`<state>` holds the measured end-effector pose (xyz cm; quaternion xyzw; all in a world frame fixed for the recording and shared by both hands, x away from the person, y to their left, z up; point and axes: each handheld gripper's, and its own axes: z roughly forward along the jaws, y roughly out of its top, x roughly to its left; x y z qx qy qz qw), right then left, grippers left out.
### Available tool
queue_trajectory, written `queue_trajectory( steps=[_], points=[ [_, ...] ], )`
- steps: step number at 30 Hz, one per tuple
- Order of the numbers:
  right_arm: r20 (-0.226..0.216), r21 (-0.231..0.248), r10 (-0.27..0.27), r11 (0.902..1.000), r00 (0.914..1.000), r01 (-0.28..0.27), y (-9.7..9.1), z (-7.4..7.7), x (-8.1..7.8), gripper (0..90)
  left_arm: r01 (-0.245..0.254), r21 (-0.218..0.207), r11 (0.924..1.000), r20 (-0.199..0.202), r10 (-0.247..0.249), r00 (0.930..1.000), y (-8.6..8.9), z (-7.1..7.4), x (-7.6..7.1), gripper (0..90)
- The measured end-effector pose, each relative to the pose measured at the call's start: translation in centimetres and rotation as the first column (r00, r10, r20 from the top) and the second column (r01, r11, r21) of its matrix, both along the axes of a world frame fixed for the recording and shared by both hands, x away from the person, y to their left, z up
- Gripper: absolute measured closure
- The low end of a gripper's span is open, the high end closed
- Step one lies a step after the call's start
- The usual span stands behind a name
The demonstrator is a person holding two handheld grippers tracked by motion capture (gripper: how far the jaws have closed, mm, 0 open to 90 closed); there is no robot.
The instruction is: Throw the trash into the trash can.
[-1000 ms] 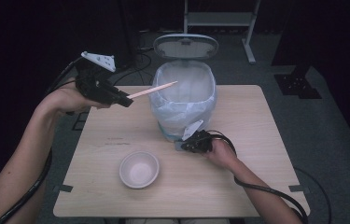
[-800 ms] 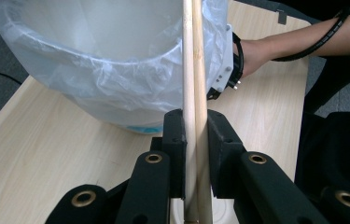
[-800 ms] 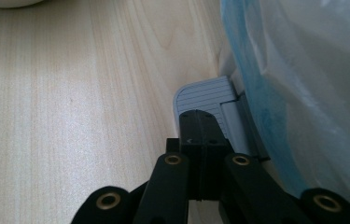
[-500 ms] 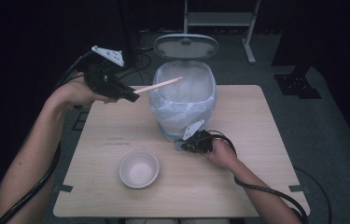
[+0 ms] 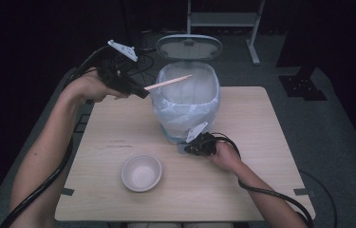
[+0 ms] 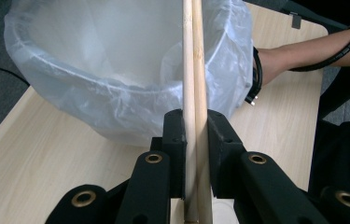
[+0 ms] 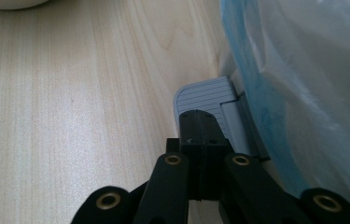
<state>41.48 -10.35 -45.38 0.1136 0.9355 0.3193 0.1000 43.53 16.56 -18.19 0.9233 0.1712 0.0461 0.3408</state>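
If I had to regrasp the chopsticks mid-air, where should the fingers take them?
Grip the chopsticks on the bare stretch just ahead of the left gripper, probably from above, fingers closing across the pair. They lie nearly level, side by side, tips over the lined bin, so a crosswise pinch keeps both together.

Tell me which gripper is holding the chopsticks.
The left gripper, raised beside the lined bin, clamps the chopsticks over its opening. The right gripper is shut, pressing the bin's pedal.

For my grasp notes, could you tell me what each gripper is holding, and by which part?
The left gripper clamps a pair of wooden chopsticks near one end. The right gripper holds nothing; its shut jaws press the bin's grey pedal.
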Motion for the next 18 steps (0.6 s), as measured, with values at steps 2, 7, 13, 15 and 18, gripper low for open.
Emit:
queue_trajectory(
  steps=[2,7,13,15,18],
  points=[
    [0.0,0.0,-0.003,1.0,1.0,0.003,0.0,0.0,0.0,90.0,-0.002,0.006,1.0,-0.004,0.002,1.0,-0.3,-0.1,0.4,79.5],
    [-0.005,0.003,-0.003,1.0,1.0,0.003,0.0,0.0,0.0,90.0,-0.01,0.009,0.9999,-0.008,0.01,0.9999,-1.0,-0.2,1.1,79.5],
    [-0.032,-0.021,-0.06,0.9981,0.9977,0.059,0.0,0.1,-0.4,90.0,-0.016,0.014,0.9998,-0.01,0.016,0.9998,-1.7,-0.2,1.8,79.5],
    [-0.031,-0.02,-0.055,0.9983,0.998,0.055,0.0,0.1,-0.3,90.0,-0.012,0.015,0.9998,-0.011,0.012,0.9999,-1.9,-0.3,1.9,79.6],
    [0.001,0.006,0.016,0.9998,0.9999,-0.016,0.1,0.0,0.2,90.0,-0.014,0.024,0.9996,-0.011,0.014,0.9998,-2.4,-0.3,2.0,79.5]
  ],
)
